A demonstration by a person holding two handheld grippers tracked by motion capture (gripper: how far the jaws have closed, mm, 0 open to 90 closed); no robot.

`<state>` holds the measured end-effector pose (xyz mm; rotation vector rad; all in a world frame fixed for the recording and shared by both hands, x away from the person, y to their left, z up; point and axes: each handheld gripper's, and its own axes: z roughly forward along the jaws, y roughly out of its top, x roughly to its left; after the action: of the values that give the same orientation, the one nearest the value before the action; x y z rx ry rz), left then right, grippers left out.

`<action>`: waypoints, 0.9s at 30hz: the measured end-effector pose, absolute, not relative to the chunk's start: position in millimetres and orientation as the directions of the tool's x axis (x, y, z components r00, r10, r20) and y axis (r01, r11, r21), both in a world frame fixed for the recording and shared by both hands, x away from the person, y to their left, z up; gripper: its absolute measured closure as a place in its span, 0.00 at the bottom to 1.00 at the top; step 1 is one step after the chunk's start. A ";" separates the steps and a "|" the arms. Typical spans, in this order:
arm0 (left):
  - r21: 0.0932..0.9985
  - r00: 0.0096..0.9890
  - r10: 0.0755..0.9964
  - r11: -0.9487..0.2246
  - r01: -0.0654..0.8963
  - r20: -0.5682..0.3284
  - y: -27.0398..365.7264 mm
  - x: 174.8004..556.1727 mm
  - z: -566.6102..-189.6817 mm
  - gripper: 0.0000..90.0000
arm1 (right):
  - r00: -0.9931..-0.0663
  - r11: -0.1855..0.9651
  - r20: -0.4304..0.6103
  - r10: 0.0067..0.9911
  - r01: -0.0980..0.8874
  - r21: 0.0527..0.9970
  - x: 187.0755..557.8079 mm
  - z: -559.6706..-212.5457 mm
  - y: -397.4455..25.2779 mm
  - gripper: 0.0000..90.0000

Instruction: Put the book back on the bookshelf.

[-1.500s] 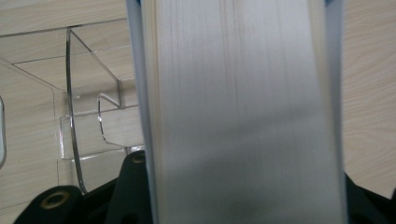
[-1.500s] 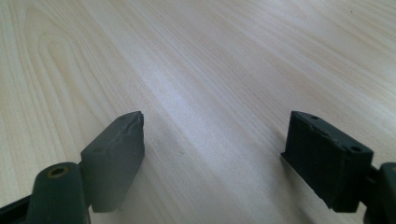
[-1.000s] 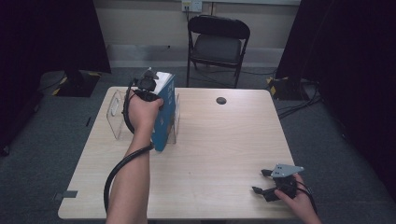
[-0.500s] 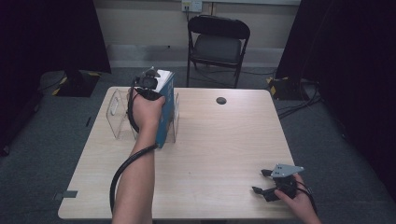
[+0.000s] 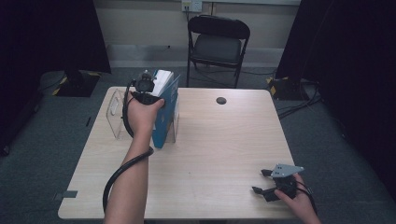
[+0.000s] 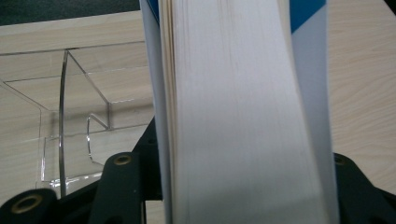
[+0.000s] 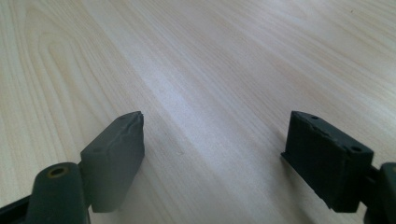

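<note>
The left gripper [image 5: 148, 89] is clamping the book [image 5: 164, 109] upright at the clear stand [image 5: 116, 116], upper left. Lowering it straight between the dividers would be wise. The right gripper [image 5: 267, 183] is resting on the surface [image 5: 219, 144], jaws apart.

Over the last second the left tool [image 5: 148, 88] carried the blue-and-white book [image 5: 164, 109] a little toward 12 o'clock on the desk [image 5: 219, 140], deeper into the clear acrylic stand [image 5: 116, 116]. The person's left forearm [image 5: 135, 172] reached farther up from 6 o'clock to follow it, and the trailing cable [image 5: 116, 175] swung into a wider loop beside that arm.
</note>
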<state>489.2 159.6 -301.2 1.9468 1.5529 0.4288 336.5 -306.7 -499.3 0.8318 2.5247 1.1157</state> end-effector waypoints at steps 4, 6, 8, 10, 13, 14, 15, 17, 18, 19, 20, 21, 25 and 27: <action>0.646 0.255 0.958 -0.112 0.755 -0.132 165.1 481.9 -297.7 0.49 | -0.803 0.542 -0.004 0.596 0.398 0.740 336.6 -499.3 -306.7 0.21; 0.650 0.269 0.953 -0.118 0.751 -0.137 167.2 478.5 -296.8 0.48 | -0.803 0.542 -0.004 0.596 0.398 0.740 336.6 -499.3 -306.7 0.21; 0.647 0.283 0.947 -0.120 0.753 -0.154 168.3 475.4 -296.9 0.46 | -0.803 0.542 -0.005 0.596 0.398 0.740 336.6 -499.3 -306.7 0.21; 0.658 0.291 0.942 -0.114 0.744 -0.165 168.6 472.7 -296.7 0.46 | -0.803 0.542 -0.004 0.596 0.398 0.740 336.5 -499.3 -306.7 0.21; 0.665 0.302 0.938 -0.116 0.738 -0.171 168.8 468.6 -295.3 0.44 | -0.803 0.542 -0.005 0.596 0.398 0.740 336.5 -499.3 -306.7 0.21; 0.664 0.301 0.938 -0.114 0.739 -0.174 169.0 467.3 -294.9 0.43 | -0.803 0.542 -0.004 0.596 0.398 0.740 336.5 -499.3 -306.7 0.21; 0.668 0.301 0.937 -0.110 0.736 -0.177 169.4 466.1 -294.8 0.42 | -0.803 0.542 -0.004 0.596 0.398 0.740 336.6 -499.3 -306.7 0.21; 0.666 0.307 0.934 -0.111 0.738 -0.184 170.3 464.2 -295.4 0.41 | -0.803 0.542 -0.004 0.596 0.398 0.740 336.6 -499.3 -306.7 0.21; 0.665 0.314 0.932 -0.119 0.738 -0.181 171.2 463.2 -295.8 0.41 | -0.803 0.542 -0.004 0.596 0.398 0.740 336.6 -499.3 -306.7 0.21; 0.666 0.315 0.931 -0.118 0.736 -0.183 172.1 461.9 -296.1 0.40 | -0.803 0.542 -0.004 0.596 0.398 0.740 336.6 -499.3 -306.7 0.21; 0.675 0.314 0.931 -0.112 0.729 -0.185 173.2 460.5 -296.3 0.40 | -0.803 0.542 -0.004 0.596 0.398 0.740 336.6 -499.3 -306.7 0.21; 0.678 0.320 0.928 -0.112 0.726 -0.189 174.2 459.4 -296.7 0.40 | -0.802 0.541 -0.006 0.597 0.397 0.741 336.5 -499.3 -306.7 0.21; 0.669 0.333 0.920 -0.115 0.734 -0.208 179.7 455.9 -299.0 0.36 | -0.802 0.541 -0.006 0.597 0.397 0.741 336.5 -499.3 -306.7 0.21; 0.674 0.334 0.918 -0.109 0.731 -0.214 183.0 454.3 -299.6 0.34 | -0.802 0.541 -0.006 0.597 0.397 0.741 336.5 -499.3 -306.7 0.21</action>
<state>454.3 183.0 -299.6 1.8905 1.4496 0.3352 336.5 -306.7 -499.3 0.8321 2.5219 1.1151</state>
